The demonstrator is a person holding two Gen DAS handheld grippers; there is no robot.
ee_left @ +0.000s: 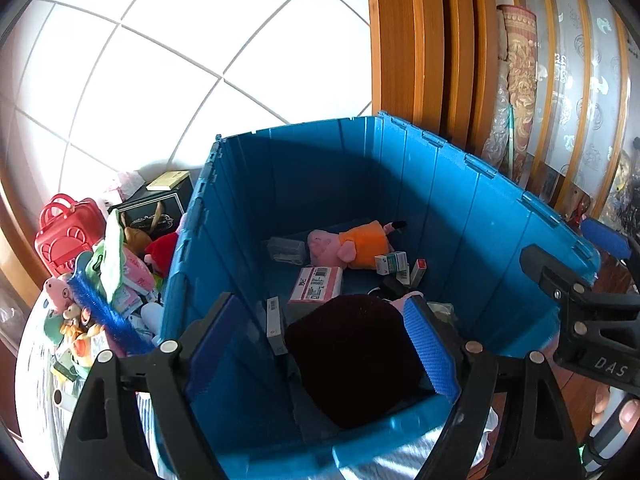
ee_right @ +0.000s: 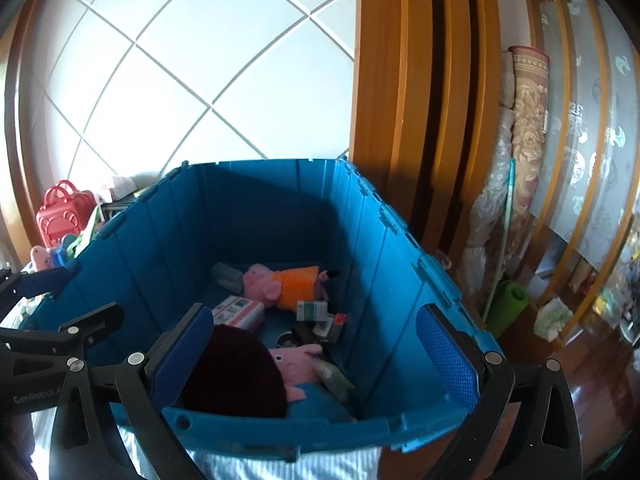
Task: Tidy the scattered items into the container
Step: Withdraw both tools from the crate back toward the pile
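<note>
A big blue crate [ee_left: 460,208] [ee_right: 160,232] fills both views. Inside lie a pig plush in an orange dress [ee_left: 352,244] [ee_right: 288,284], a pink box [ee_left: 318,284], small cartons [ee_left: 390,262], a second pink pig plush [ee_right: 298,364] and a dark maroon round soft thing [ee_left: 352,360] [ee_right: 236,372] by the near wall. My left gripper [ee_left: 320,304] hangs open over the near rim, the maroon thing lying below, not gripped. My right gripper [ee_right: 318,314] is wide open beside it, holding nothing. More items are piled left of the crate [ee_left: 116,280].
The pile outside holds a blue brush [ee_left: 104,312], small plush toys, a red bag [ee_left: 68,232] and a black box [ee_left: 156,204]. A wooden door frame [ee_right: 384,100], a rolled carpet [ee_right: 528,132] and a green mat roll [ee_right: 508,304] stand to the right. Striped cloth lies under the crate.
</note>
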